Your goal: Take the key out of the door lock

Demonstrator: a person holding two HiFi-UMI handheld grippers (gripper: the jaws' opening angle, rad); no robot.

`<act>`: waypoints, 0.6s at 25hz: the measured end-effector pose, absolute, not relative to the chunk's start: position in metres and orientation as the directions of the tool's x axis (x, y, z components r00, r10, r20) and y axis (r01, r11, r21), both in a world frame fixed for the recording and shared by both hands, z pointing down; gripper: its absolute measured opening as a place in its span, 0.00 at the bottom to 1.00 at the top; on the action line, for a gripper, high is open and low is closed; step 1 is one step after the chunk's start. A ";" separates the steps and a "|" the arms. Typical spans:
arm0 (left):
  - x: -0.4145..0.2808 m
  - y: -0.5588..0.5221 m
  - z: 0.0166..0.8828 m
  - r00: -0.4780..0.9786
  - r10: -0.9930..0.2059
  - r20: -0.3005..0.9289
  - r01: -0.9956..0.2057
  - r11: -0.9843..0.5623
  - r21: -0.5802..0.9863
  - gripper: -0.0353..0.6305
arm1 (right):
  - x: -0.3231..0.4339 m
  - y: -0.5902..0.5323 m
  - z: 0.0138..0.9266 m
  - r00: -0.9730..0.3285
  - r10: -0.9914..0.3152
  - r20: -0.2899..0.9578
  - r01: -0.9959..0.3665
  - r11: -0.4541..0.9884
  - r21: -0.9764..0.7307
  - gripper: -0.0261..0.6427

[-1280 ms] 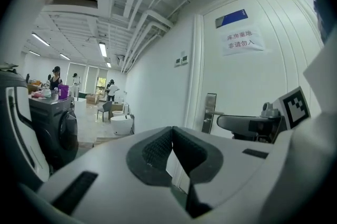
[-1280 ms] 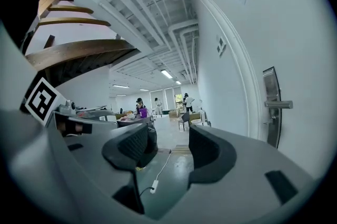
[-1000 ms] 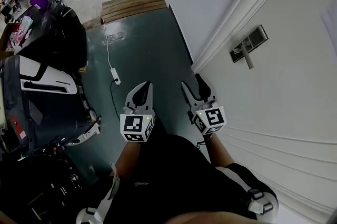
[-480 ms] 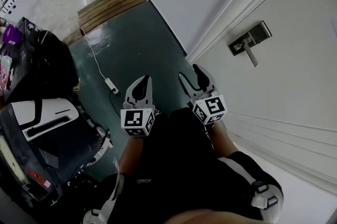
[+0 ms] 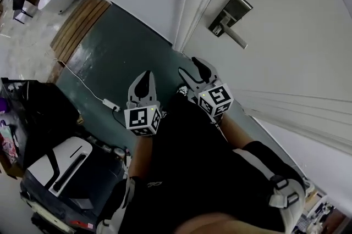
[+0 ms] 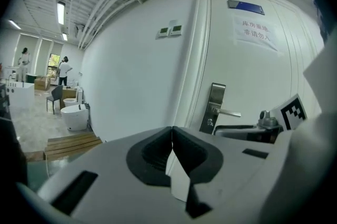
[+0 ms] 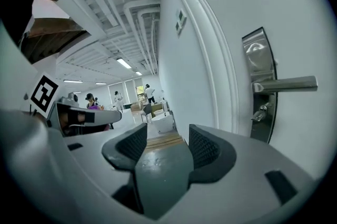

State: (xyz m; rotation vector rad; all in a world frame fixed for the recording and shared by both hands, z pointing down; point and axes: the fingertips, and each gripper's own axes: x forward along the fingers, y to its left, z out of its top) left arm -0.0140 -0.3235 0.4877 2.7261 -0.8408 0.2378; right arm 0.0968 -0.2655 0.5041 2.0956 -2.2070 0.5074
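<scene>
A silver key (image 7: 259,113) sticks out of the steel lock plate (image 7: 259,86) on the white door (image 5: 297,57), just under the lever handle (image 7: 284,83). The same lock plate (image 5: 230,12) shows in the head view, and again as the lock plate (image 6: 215,107) in the left gripper view. My right gripper (image 5: 194,71) stands open and empty, well short of the lock. My left gripper (image 5: 142,84) hangs beside it over the green floor, its black pads (image 6: 185,150) pressed together with nothing between them.
The white door frame (image 5: 190,2) and wall run left of the door. A wooden pallet (image 5: 77,27), a cable with a white adapter (image 5: 108,104) and dark bags (image 5: 49,117) lie on the floor. People stand far back in the hall.
The head view has swung, so the door and lock now sit higher and more central. Both grippers have drifted slightly toward the door; their jaws look the same.
</scene>
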 end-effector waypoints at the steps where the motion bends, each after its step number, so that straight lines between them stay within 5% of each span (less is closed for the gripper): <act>1: 0.001 -0.326 0.489 0.832 -0.501 0.240 -0.549 -0.809 0.212 0.09 | 0.108 -0.266 0.506 -0.057 -0.963 0.265 -0.979 0.002 -0.203 0.41; 15: 0.174 -0.331 0.519 0.904 -0.229 0.360 -0.303 -0.939 0.164 0.09 | 0.220 -0.254 0.539 0.106 -0.960 0.258 -0.922 -0.192 -0.337 0.40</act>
